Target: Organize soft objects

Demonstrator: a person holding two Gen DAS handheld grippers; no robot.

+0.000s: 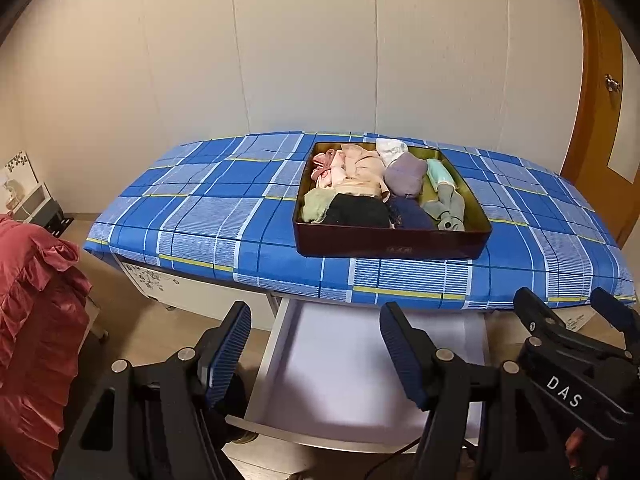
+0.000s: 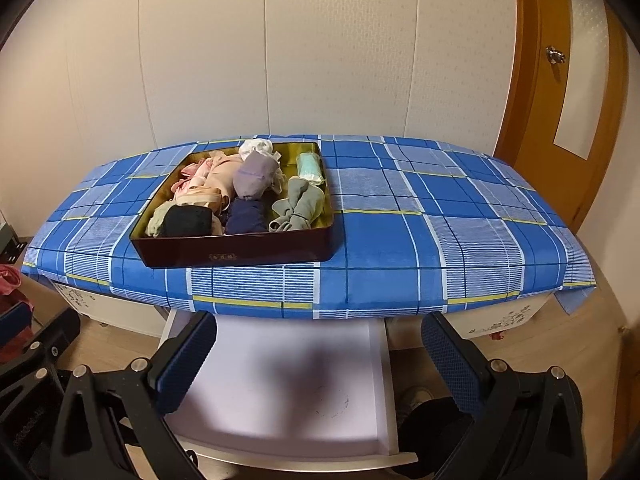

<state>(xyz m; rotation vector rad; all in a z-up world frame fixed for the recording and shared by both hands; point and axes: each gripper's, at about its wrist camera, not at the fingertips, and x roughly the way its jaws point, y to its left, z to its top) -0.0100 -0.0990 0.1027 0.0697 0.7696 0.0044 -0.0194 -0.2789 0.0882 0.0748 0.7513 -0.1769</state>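
A dark red tin box point(image 1: 394, 246) point(image 2: 240, 252) sits on a table under a blue plaid cloth point(image 1: 224, 208) point(image 2: 440, 216). It holds several rolled soft items: pink and peach cloth point(image 1: 352, 172), a lilac bundle point(image 2: 256, 178), a black piece point(image 2: 186, 220), navy cloth point(image 1: 412, 216), grey socks point(image 2: 298, 206) and a mint roll point(image 2: 310, 166). Below the table's front edge a white drawer point(image 1: 360, 376) point(image 2: 280, 384) stands pulled out and bare. My left gripper point(image 1: 316, 356) hangs open over the drawer, nothing between its fingers. My right gripper point(image 2: 320, 364) point(image 1: 576, 320) is open too and holds nothing.
A red ruffled fabric point(image 1: 36, 320) hangs at the left beside the table. A wooden door point(image 2: 560, 80) stands at the right, a pale panelled wall behind the table. A dark shoe point(image 2: 432, 420) and wooden floor lie beside the drawer. Small white shelving point(image 1: 28, 196) sits far left.
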